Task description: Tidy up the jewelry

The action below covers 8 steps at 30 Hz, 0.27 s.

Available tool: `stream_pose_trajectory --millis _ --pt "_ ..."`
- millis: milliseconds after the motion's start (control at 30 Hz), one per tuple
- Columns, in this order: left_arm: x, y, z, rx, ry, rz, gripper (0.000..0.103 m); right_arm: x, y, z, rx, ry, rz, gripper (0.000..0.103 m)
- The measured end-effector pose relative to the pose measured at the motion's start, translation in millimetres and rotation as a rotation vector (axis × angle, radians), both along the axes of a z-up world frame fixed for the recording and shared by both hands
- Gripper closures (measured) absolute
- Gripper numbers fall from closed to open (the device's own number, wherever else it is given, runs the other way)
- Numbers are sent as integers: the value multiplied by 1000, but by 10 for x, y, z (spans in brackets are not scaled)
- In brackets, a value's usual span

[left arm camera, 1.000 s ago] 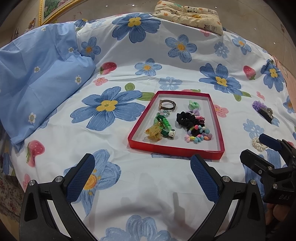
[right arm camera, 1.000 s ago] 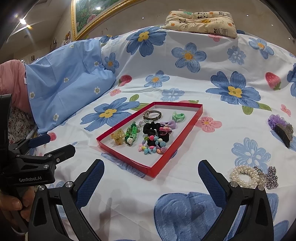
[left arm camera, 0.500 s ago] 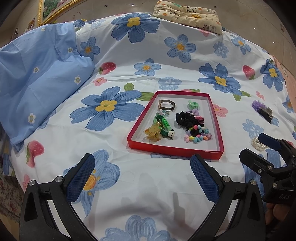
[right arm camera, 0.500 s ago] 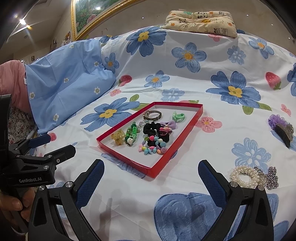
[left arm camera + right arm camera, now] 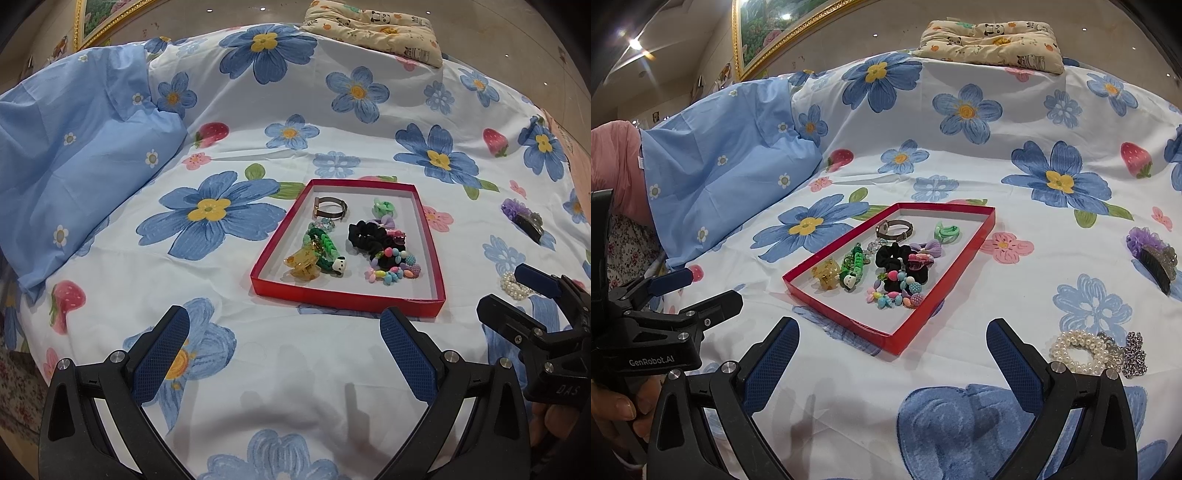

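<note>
Materials, as seen:
Bedsheet (image 5: 960, 373) matt printed cloth, lightly creased. Red tray (image 5: 916, 326) smooth card w/ slight sheen. Pearl bracelet (image 5: 1078, 350) lower right, glossy beads. Amber clip (image 5: 303, 264) translucent glossy plastic. Black scrunchie (image 5: 892, 255) matt fabric. Gripper pads (image 5: 160, 356) textured blue rubber, frames matt black plastic.

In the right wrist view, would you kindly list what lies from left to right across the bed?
Blue pillow → red tray → pearl bracelet → purple hair clip.
</note>
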<state>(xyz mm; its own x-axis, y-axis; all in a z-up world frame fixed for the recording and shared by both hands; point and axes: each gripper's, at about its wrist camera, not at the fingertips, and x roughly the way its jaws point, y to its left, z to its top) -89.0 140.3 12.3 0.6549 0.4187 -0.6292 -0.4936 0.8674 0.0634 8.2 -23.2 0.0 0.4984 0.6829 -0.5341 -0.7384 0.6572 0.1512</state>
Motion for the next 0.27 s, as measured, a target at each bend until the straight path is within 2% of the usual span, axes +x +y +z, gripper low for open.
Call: stream_pose_trajectory --millis 267 --pt "55 -44 -40 -11 6 -13 0 14 -7 -10 -2 4 -1 1"
